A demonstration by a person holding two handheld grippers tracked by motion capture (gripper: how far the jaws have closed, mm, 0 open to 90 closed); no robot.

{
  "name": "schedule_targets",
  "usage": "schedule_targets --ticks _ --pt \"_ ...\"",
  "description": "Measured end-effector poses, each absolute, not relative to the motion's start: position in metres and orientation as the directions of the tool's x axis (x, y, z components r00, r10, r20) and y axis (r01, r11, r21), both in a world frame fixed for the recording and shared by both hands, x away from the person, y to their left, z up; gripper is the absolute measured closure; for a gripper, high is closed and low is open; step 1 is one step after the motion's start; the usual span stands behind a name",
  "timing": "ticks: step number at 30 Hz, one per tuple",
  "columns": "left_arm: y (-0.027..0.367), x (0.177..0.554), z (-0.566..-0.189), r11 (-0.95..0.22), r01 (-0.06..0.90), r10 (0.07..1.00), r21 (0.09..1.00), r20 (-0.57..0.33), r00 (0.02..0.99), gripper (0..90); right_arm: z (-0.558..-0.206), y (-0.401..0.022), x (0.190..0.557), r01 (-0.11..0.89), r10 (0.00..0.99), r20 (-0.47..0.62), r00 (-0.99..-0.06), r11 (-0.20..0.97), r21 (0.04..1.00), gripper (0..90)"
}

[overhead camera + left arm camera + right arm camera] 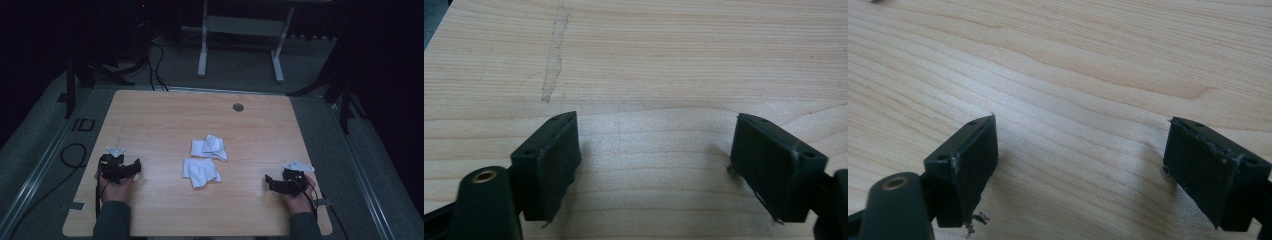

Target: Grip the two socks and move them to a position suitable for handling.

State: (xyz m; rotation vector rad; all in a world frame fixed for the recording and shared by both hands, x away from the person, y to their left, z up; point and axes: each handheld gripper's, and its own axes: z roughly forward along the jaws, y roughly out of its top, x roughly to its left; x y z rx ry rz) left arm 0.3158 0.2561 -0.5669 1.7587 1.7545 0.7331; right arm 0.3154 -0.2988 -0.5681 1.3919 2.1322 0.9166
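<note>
Two crumpled white cloths lie in the middle of the wooden table: one farther back, the other nearer to me. My left gripper rests at the table's left, well left of the cloths. In the left gripper view this gripper is open over bare wood, nothing between its black pads. My right gripper sits at the right, apart from the cloths. Seen from its own camera, the right gripper also stands open over bare wood.
A small grey round cap is set into the table near its far edge. A faint pale streak marks the wood ahead of the left gripper. Beyond the table stand a white frame's legs and dark stands with cables on the floor.
</note>
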Motion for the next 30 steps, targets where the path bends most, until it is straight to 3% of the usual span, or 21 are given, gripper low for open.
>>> schedule_targets --ticks 7,20,30 --pt "0.258 0.314 -0.566 -0.010 0.696 1.000 0.718 0.000 0.015 29.8 -0.568 -0.298 0.315 0.630 0.916 -0.001 -0.401 0.276 0.725 13.8" --pt "0.256 0.313 -0.564 -0.011 0.709 1.000 0.705 -0.002 0.017 33.6 -0.566 -0.298 0.315 0.636 0.896 0.000 -0.444 0.315 0.705 14.0" --pt "0.257 0.313 -0.564 -0.026 0.705 0.999 0.709 -0.001 0.038 36.4 -0.551 -0.287 0.315 0.642 0.849 -0.026 -0.528 0.419 0.642 33.9"
